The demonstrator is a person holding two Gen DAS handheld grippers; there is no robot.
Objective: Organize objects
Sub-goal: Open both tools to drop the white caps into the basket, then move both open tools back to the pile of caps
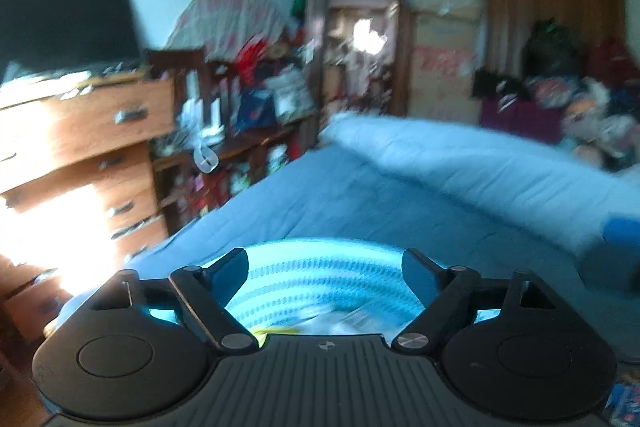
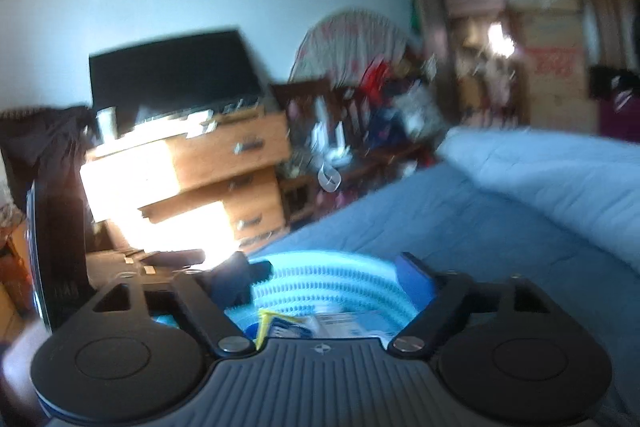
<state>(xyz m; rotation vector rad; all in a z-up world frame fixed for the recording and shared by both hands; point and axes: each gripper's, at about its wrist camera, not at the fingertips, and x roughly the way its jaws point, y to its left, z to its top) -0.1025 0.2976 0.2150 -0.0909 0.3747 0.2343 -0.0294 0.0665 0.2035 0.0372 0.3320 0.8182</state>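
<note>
both claws spread wide, nothing gripped: left claw [image 1: 324, 263] and right claw [image 2: 324, 267] hang over a blue slotted basket [image 1: 320, 279] holding blurred packets, on the blue bed [image 1: 360, 195]. wooden dresser [image 1: 80, 131] and cluttered shelves [image 1: 248, 115] flank it. only the right view catches the black fan [image 2: 56, 227].

A round light-blue plastic basket [image 1: 320, 275] with slotted, ribbed walls sits upright on the blue bedspread, close below both cameras; inside lie blurred white printed packets [image 2: 340, 323] and a yellow-edged wrapper [image 2: 266, 323]
</note>
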